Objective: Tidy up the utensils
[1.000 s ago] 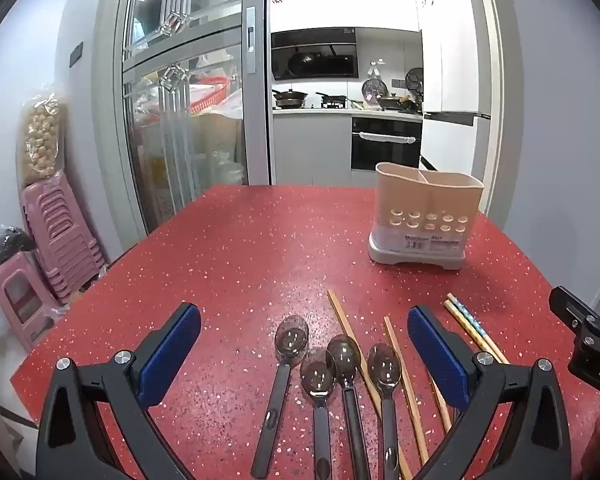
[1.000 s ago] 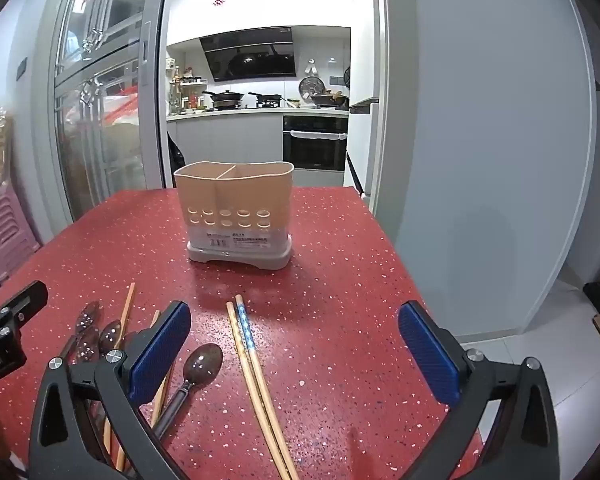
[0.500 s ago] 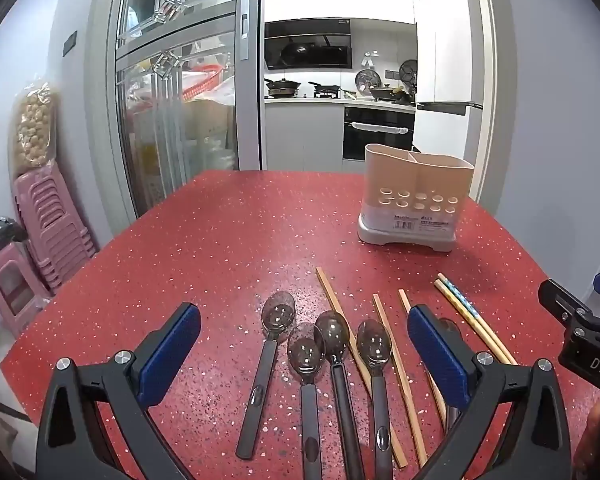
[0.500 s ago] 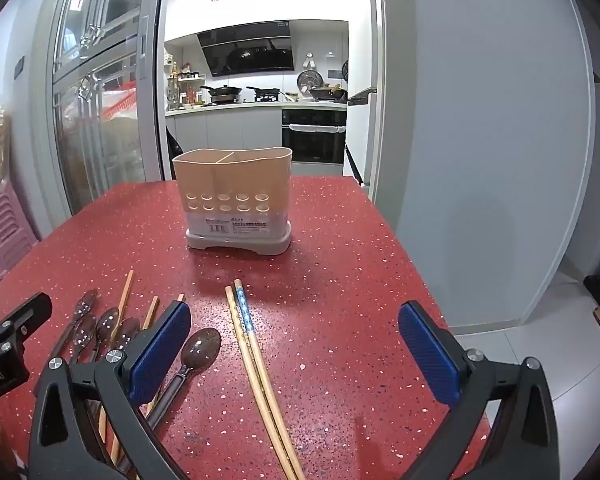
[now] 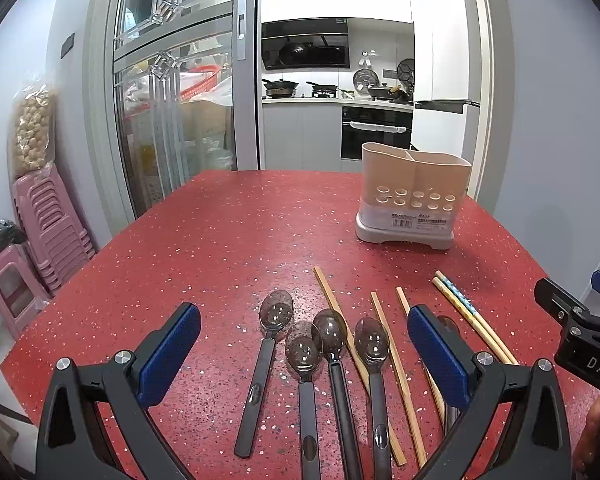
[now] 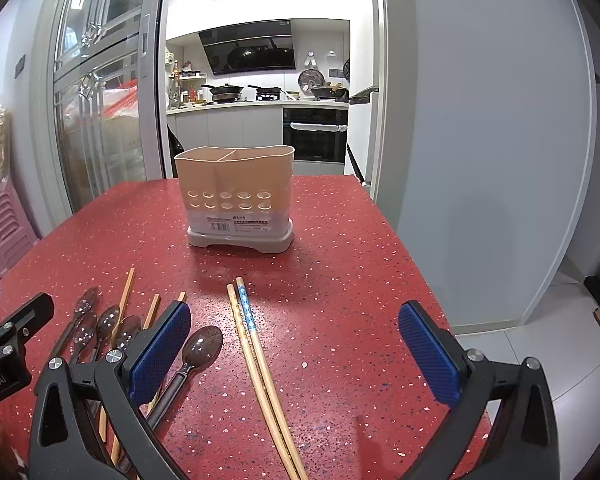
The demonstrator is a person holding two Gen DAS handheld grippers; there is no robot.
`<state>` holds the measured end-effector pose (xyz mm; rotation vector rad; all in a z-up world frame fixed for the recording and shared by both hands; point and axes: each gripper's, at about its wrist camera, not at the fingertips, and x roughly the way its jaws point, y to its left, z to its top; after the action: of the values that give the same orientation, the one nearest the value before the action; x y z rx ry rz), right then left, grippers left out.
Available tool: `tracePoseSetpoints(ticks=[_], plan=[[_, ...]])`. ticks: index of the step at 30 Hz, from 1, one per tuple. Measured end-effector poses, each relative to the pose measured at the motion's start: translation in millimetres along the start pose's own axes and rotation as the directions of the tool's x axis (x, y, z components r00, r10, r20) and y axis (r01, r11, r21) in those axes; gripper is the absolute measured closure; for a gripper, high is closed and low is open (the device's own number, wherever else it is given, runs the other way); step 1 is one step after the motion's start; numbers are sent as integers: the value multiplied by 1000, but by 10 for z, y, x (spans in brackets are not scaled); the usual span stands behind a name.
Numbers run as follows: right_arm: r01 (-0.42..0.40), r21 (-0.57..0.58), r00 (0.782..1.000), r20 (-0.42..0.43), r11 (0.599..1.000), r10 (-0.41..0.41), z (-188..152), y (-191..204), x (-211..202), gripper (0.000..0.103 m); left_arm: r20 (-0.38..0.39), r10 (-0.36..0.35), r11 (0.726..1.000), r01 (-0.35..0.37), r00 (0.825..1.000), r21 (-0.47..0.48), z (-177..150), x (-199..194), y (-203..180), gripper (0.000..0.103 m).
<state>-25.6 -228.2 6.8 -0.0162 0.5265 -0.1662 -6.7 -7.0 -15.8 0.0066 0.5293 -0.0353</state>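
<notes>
Several dark spoons [image 5: 330,344] lie side by side on the red table [image 5: 220,240], with wooden chopsticks [image 5: 392,340] among them. A blue-patterned chopstick pair [image 5: 472,316] lies to the right; it also shows in the right wrist view [image 6: 256,348]. A beige two-compartment utensil holder [image 5: 412,196] stands upright at the back right, seen also in the right wrist view [image 6: 236,196]. My left gripper [image 5: 304,356] is open and empty above the spoons. My right gripper [image 6: 296,352] is open and empty above the patterned pair, with one spoon [image 6: 200,348] by its left finger.
The table's right edge [image 6: 416,280] drops to a tiled floor beside a grey wall. Pink stools [image 5: 32,240] stand left of the table. A kitchen with an oven [image 5: 376,132] lies behind the far edge.
Both grippers have risen and drawn back a little, so the utensils and holder sit slightly lower and nearer the frame centre. Nothing has been taken hold of.
</notes>
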Motion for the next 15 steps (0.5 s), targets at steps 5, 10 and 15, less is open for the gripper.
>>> tracePoseSetpoints(ticks=[5,10,15], plan=[[-1,1,1000,0,1000,1,-2,-3,3,0,8,-2,1000,2,1000,12,2,-16,-30,0],[0,1,1000,2,1000,0,0,-7,-1,0,16,-5,1000,5,1000,16,-10,-36,-41,0],[0,3,1000,3,1000,0,1,-4,-9,0,17,-5,1000,5,1000,16,-11,-39,-41,0]])
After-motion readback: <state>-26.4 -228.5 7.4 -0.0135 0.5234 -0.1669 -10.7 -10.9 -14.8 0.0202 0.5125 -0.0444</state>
